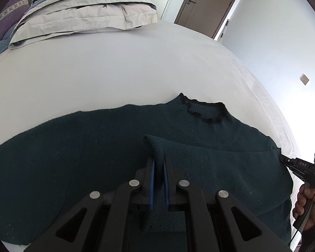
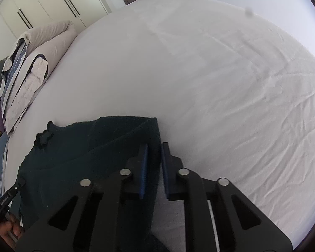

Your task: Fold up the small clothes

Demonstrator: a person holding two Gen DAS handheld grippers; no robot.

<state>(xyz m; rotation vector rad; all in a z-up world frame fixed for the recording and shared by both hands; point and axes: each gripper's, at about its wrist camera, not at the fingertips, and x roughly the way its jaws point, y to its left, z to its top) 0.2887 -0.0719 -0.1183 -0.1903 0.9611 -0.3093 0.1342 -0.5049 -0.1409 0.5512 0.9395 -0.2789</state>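
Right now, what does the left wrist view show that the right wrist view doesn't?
Only the left wrist view shows the brown door and the sweater's whole neckline. Only the right wrist view shows the white wardrobe. Both show the dark green sweater on the white bed, the pillows, and each tool, left tool and right tool, clamped on knit fabric.

A big white bed sheet (image 1: 115,73) covers the bed, with small wrinkles on one side. A pile of grey and blue bedding (image 1: 88,10) sits at the far end — folded up in layers. A brown door (image 1: 210,4) stands behind it. White cupboards (image 2: 42,6) with dark handles line the wall.
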